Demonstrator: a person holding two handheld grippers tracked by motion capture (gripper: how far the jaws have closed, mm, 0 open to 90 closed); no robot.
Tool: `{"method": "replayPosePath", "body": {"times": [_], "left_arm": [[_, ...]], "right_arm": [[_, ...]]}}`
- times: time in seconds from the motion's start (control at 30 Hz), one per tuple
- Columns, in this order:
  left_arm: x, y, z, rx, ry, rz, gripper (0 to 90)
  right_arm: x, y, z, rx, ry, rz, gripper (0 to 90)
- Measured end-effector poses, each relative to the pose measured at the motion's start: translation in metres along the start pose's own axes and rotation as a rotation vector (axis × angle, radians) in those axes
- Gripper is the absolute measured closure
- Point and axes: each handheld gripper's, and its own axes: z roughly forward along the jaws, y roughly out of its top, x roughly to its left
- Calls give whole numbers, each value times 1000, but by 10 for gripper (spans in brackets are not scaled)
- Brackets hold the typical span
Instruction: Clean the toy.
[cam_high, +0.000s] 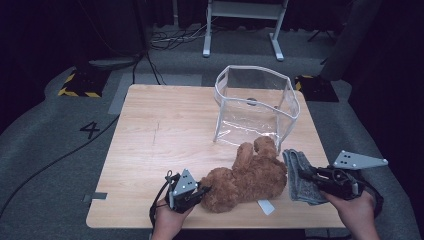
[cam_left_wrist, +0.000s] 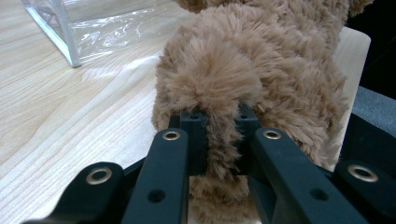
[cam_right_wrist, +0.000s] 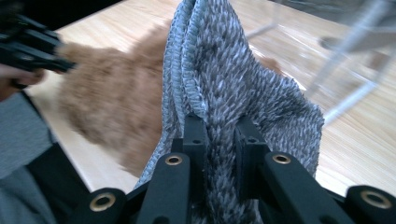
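the brown teddy bear lies on the wooden table near the front edge; my left gripper pinches a tuft of its fur, jaw tips buried; my right gripper clamps the grey knitted cloth, hiding its lower fold; the clear bag stands behind, blurred in the right gripper view.

Grey carpet floor (cables trailing), dark walls, white frame legs
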Motion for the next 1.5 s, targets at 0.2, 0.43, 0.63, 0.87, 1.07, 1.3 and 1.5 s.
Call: {"method": "replayPosePath", "body": {"times": [0.2, 0.43, 0.63, 0.87, 1.07, 1.3, 1.5], "left_arm": [[-1, 0, 0, -3, -11, -13, 808], [-1, 0, 1, -4, -8, -12, 809], [-1, 0, 0, -5, -14, -15, 809], [-7, 3, 0, -10, -31, -11, 809], [-11, 5, 1, -14, -35, 2, 809], [-8, 3, 0, -9, -27, -5, 811], [-6, 3, 0, -13, -32, -17, 811]], "right_arm": [[31, 22, 19, -4, 85, -83, 785], [65, 45, 55, -2, 189, -159, 785], [92, 54, 86, 15, 237, -212, 785], [112, 58, 114, 41, 274, -252, 784], [124, 54, 137, 100, 279, -292, 784], [116, 44, 143, 142, 243, -296, 784], [99, 38, 129, 155, 187, -284, 784]]}}
